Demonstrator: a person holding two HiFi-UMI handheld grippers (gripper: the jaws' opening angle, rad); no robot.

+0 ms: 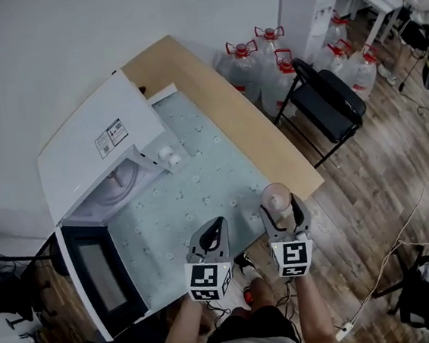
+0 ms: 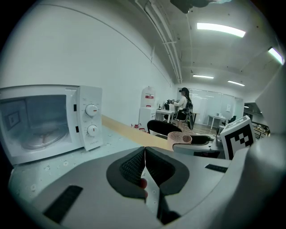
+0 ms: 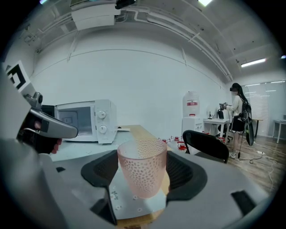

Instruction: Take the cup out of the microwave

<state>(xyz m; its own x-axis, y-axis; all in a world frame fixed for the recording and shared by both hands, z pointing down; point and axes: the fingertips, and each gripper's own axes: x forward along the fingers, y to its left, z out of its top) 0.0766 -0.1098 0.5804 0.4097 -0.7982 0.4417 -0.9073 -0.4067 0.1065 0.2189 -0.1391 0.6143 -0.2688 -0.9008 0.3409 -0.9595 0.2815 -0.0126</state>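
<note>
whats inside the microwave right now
Only the glass turntable shows in the open microwave. The pink cup is outside, clamped in the right gripper. In the head view the roof covers the cavity's back, so that part stays unseen.

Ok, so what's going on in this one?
A person works two handheld tools. The right tool is shut on a pink dotted cup, held upright near the near edge of the table, well clear of the white microwave, whose door stands open. The left tool is shut and empty beside it.
</note>
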